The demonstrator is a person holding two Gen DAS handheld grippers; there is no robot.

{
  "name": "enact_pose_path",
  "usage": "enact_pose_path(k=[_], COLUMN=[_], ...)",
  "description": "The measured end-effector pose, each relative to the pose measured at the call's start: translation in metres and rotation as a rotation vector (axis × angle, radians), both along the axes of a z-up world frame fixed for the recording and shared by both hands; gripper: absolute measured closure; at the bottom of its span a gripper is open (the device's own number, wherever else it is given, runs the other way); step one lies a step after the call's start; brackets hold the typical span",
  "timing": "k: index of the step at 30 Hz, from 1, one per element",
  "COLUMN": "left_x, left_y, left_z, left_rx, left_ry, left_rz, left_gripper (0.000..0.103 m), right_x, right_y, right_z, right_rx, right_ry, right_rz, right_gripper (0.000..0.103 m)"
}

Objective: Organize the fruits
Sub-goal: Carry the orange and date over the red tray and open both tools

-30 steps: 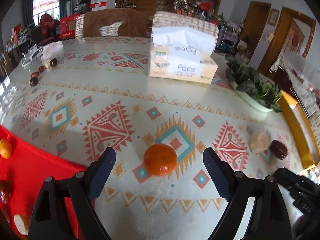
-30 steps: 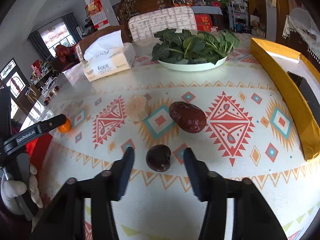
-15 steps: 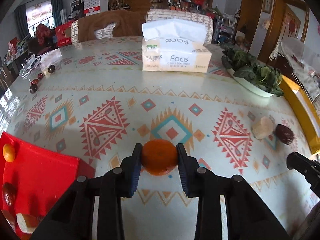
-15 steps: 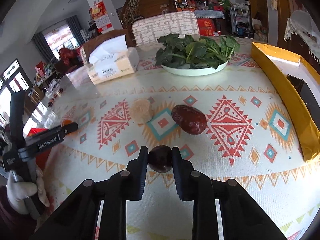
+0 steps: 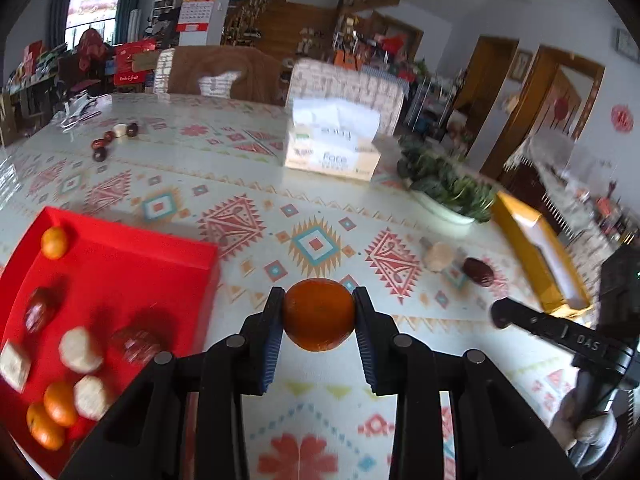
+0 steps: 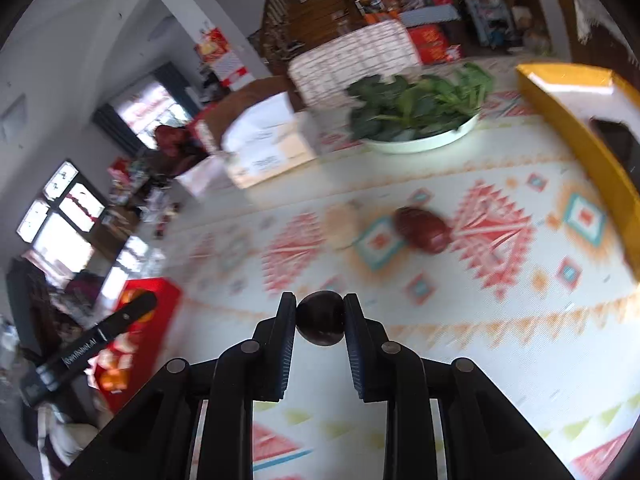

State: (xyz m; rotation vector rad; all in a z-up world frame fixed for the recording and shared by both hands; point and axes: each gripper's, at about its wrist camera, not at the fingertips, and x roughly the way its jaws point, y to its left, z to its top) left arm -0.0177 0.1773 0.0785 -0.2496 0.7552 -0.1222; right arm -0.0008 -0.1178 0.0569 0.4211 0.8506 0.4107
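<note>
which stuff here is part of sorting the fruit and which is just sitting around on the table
Part of the job:
- orange in the left gripper
- dark fruit in the right gripper
- red tray
- red date on the table
- pale piece beside it

Just lying about:
- tissue box
- bowl of greens
- yellow box

A tissue box [image 5: 334, 148] stands on the patterned tabletop [image 5: 240, 184] near a white dish of leafy greens [image 6: 416, 114] and a yellow box [image 5: 536, 252].
</note>
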Motion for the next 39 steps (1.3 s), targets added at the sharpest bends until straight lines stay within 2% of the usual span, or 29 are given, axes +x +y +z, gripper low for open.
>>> enact_pose_path(k=[6, 10, 18, 23, 28, 31, 39], left_x=[-0.053, -0.077, -0.125, -0.146, -0.151, -0.153, -0.146], left_y=[0.033, 0.06, 0.128, 0.162, 0.189, 0.197, 0.206], left_z=[0.019, 0.02, 0.016, 0.015, 0.007, 0.002, -0.011], left_rx=[-0.055, -0.097, -0.142, -0.149, -0.166, -0.165, -0.14], left_ry=[-0.067, -0.078, -0.103, -0.123, -0.117, -0.11, -0.073], left_rz=[0.05, 0.089, 0.237, 0.315, 0.361, 0.369, 0.362], left_gripper=[0.07, 0.07, 0.07, 0.07, 0.07, 0.07, 0.07], right_x=[-0.02, -0.033, -0.057, -0.071, -0.077, -0.077, -0.056], right_y=[0.02, 0.033, 0.064, 0.053, 0.058, 0.086, 0.185], right_z=[0.014, 0.022, 0.051, 0.107, 0.142, 0.141, 0.091], right_rx=[0.175, 0.261, 0.258, 0.268, 0.25, 0.232, 0.172], right_ry=[0.038, 0.056, 0.023, -0.098, -0.164, -0.151, -0.034], right_rz=[0.086, 0.122, 0.17, 0.144, 0.147, 0.196, 0.334], right_gripper=[0.076, 0.076, 0.076, 0.076, 0.076, 0.076, 0.076])
